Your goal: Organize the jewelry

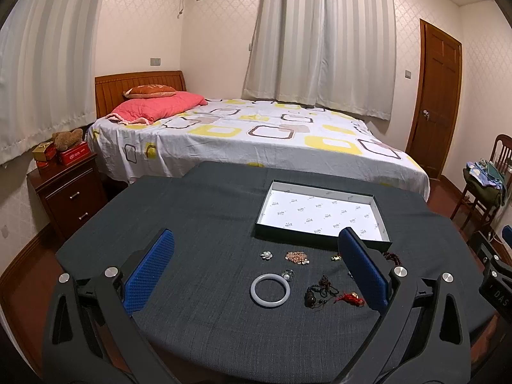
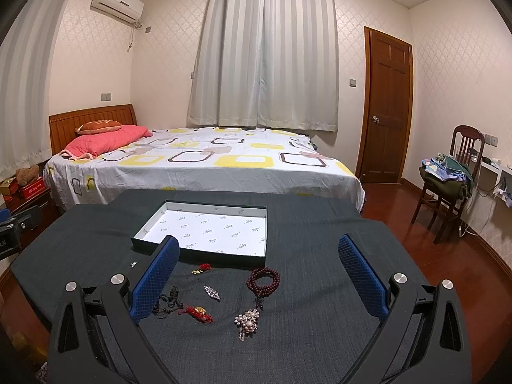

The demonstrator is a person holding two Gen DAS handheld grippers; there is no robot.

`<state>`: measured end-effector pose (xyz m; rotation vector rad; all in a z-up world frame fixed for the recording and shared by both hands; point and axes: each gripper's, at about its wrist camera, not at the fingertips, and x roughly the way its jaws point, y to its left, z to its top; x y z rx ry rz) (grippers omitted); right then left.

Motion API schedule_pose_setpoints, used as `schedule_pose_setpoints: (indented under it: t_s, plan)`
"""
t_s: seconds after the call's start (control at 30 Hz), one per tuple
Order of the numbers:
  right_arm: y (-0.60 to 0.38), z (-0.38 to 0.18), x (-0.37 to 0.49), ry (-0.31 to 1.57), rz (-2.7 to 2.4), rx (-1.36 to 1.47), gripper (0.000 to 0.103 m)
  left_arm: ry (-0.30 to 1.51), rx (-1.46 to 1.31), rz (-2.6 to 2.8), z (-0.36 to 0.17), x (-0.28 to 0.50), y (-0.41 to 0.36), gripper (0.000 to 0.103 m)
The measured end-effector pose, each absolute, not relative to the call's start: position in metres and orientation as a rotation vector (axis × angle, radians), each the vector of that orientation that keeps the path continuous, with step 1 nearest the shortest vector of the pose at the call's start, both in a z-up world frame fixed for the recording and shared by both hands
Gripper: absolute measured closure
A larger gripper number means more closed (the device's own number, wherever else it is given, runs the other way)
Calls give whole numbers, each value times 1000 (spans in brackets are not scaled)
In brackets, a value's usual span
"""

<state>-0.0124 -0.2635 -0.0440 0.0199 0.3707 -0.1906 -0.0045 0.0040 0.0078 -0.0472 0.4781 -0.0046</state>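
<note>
Cream wallpaper [image 2: 448,73] with a lattice pattern covers the walls. Pale striped curtains [image 2: 265,51] hang closed on the far wall, and more curtains [image 1: 41,64] on the left one. An air conditioner [image 2: 116,1] is mounted high in the left corner. A bed [image 2: 204,160] with a wooden headboard [image 2: 91,118], a sheet of yellow and brown squares and a pink pillow [image 2: 105,140] stands under the curtains. A nightstand [image 1: 70,188] at its head end carries boxes and a teddy bear [image 1: 67,137]. A brown door [image 2: 388,108] is shut at the right. A chair [image 2: 448,185] piled with clothes stands on the red-brown floor [image 2: 432,256]. The light is warm and dim.
</note>
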Motion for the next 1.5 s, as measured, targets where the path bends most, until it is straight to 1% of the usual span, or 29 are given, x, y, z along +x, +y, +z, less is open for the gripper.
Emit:
schedule_pose_setpoints:
  t_s: [0.4, 0.47, 1.5]
  plan:
    - [-263, -45, -13, 370, -190, 21, 6, 484, -48, -8, 14, -12, 5, 3]
    - [-263, -45, -13, 369, -190, 21, 6, 481, -48, -6, 5, -4, 4, 3]
    - [-263, -47, -13, 371, -190, 21, 6, 487, -44, -5, 2, -4, 2, 3]
